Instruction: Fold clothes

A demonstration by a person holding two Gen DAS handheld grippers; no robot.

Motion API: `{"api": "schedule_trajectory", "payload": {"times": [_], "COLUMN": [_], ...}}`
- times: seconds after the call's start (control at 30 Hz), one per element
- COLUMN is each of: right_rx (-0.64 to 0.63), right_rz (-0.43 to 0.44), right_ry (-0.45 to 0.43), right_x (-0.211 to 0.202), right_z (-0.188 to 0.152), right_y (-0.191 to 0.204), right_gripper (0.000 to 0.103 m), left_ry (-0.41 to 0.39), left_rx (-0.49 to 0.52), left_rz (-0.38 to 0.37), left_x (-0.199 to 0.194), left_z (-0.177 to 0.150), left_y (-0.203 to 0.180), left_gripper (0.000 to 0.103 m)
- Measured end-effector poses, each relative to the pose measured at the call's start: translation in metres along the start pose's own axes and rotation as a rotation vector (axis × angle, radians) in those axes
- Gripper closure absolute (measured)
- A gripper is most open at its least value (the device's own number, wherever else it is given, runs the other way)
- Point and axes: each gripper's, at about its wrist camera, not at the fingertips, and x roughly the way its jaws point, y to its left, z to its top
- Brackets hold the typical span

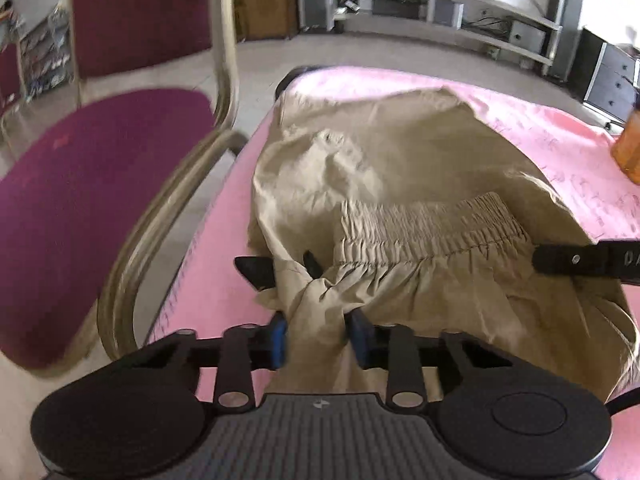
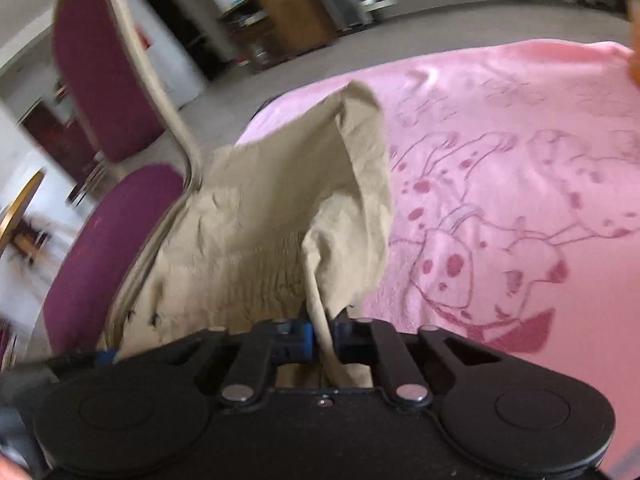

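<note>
1. While both grippers point down at a pink blanket (image 1: 540, 136) printed with spotted dogs, a pair of beige trousers (image 1: 380, 152) lies crumpled on it near its left edge.
2. The left gripper (image 1: 286, 266) has its fingers clamped on a bunched fold of the beige cloth just left of the elastic waistband (image 1: 432, 224); fabric fills the gap between the blue pads.
3. The right gripper (image 2: 324, 320) has its fingers pressed together on a thin ridge of the same cloth, which rises from the pinch and drapes over to the right.
4. In the left wrist view, a black finger of the right gripper (image 1: 580, 262) shows at the right edge, touching the right end of the waistband.
5. The waistband runs gathered across the near part of the garment, between the two pinch points.
6. A maroon chair (image 1: 80, 208) with a pale metal frame stands just beside the left edge of the blanket; in the right wrist view the cloth partly hides its frame.
7. An orange object (image 1: 628, 140) sits on the blanket at the far right, too cropped to identify.
8. Grey shelving (image 1: 460, 4) and a brown cabinet (image 1: 264, 0) stand against the far wall, across a pale floor.
</note>
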Motion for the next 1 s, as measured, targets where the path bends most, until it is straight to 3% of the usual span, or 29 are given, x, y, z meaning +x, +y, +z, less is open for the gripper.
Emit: {"api": "schedule_trajectory", "payload": {"times": [0.1, 0.23, 0.33, 0.4, 0.5, 0.57, 0.7, 0.8, 0.87, 0.93, 1.0], "right_rx": [0.016, 0.048, 0.101, 0.169, 0.269, 0.256, 0.102, -0.001, -0.066, -0.122, -0.126], "right_rz": [-0.034, -0.113, -0.168, -0.179, -0.176, -0.195, -0.273, -0.325, -0.329, -0.313, -0.211], "right_ry": [-0.032, -0.047, -0.023, 0.001, 0.013, -0.013, -0.093, -0.15, -0.18, -0.191, -0.154], "right_x": [-0.036, -0.089, -0.105, -0.106, -0.117, -0.14, -0.176, -0.184, -0.177, -0.164, -0.143], "right_z": [0.002, -0.006, -0.03, -0.043, -0.057, -0.059, -0.048, -0.037, -0.033, -0.028, -0.02], "right_y": [0.011, 0.007, -0.012, -0.035, -0.063, -0.067, -0.063, -0.061, -0.058, -0.056, -0.057], "right_gripper": [0.097, 0.097, 0.094, 0.079, 0.064, 0.04, 0.032, 0.034, 0.072, 0.085, 0.085], "left_ry": [-0.029, 0.019, 0.092, 0.112, 0.121, 0.117, 0.053, -0.028, -0.07, -0.102, -0.129], "left_rx": [-0.013, 0.011, 0.069, 0.115, 0.097, 0.062, 0.041, 0.088, 0.131, 0.181, 0.227], "left_rz": [-0.085, -0.218, -0.206, -0.128, -0.102, -0.104, -0.08, -0.1, -0.127, -0.144, -0.16], "left_x": [-0.014, -0.023, -0.02, -0.017, -0.025, -0.036, -0.059, -0.076, -0.079, -0.073, -0.065], "left_z": [0.007, -0.006, -0.026, -0.037, -0.044, -0.046, -0.046, -0.038, -0.031, -0.022, -0.013], "left_y": [0.004, -0.006, -0.024, -0.03, -0.016, -0.004, 0.01, 0.0, -0.014, -0.031, -0.049], "left_gripper": [0.083, 0.082, 0.074, 0.062, 0.058, 0.056, 0.063, 0.063, 0.063, 0.063, 0.063]}}
